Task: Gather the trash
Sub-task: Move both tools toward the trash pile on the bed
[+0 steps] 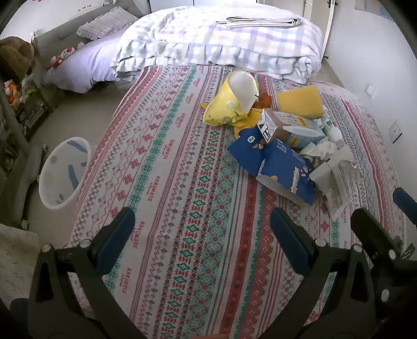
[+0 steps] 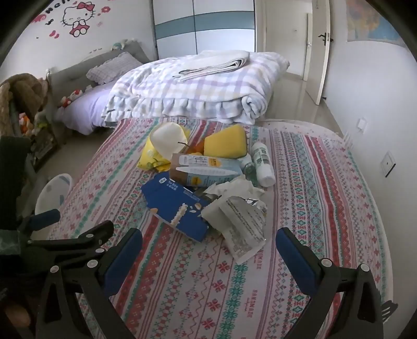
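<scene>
A heap of trash [image 2: 206, 182] is seen lying on the patterned bedspread [image 2: 299, 234] of the bed: a flattened blue carton [image 2: 174, 208], a pale blue box [image 2: 206, 169], a crumpled white paper wrapper [image 2: 239, 221], a yellow bag [image 1: 224, 107] with a white cup [image 1: 245, 87] tipped over it, a yellow sponge [image 2: 225, 142] and a white bottle [image 2: 263, 164], all touching or overlapping.

The left tongs [image 1: 200, 240] are held tilted steeply down over bare bedspread, short of the heap, with the jaws spread wide and nothing between them. The right tongs [image 2: 208, 255] are posed likewise, released and empty, with the wrapper's near edge just beyond the fingertips.

Beyond the heap a folded checked duvet [image 2: 187, 94] is laid across the bed, with a folded towel [image 2: 216, 65] on top. A white waste bin [image 1: 63, 173] stands on the floor just beside the bed's left edge.

The bin's open inside is shown fully only in the left view; a cartoon wall sticker [image 2: 78, 20], a wardrobe [image 2: 203, 26] and an open door [image 2: 320, 65] are shown plainly only in the right view.
</scene>
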The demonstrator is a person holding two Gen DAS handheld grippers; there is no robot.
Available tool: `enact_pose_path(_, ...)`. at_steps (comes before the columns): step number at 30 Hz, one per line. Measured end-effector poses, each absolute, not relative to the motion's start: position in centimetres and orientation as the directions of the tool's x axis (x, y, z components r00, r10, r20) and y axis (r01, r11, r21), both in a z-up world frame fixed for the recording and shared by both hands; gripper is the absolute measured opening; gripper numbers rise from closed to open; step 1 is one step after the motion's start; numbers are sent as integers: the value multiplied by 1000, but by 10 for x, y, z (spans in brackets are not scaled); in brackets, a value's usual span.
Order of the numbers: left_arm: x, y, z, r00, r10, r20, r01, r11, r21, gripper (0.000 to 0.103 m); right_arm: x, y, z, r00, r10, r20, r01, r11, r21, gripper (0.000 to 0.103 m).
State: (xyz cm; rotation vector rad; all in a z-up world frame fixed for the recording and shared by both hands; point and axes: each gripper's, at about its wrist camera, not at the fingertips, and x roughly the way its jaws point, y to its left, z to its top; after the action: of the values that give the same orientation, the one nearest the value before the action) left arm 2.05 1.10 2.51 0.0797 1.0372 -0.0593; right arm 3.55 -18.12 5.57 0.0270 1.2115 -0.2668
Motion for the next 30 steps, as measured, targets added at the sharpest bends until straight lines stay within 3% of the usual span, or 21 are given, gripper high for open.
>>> enact_pose_path(22,19,5,16,501,-16,-866,83,996,29,103,35,-182,55,328,-190,-926,217,969,-122,103)
enact_pose_path(30,32,10,14,477,-80,-875,94,995,-40,103,48,-212,69,350,-228,-908,242,959,-148,103)
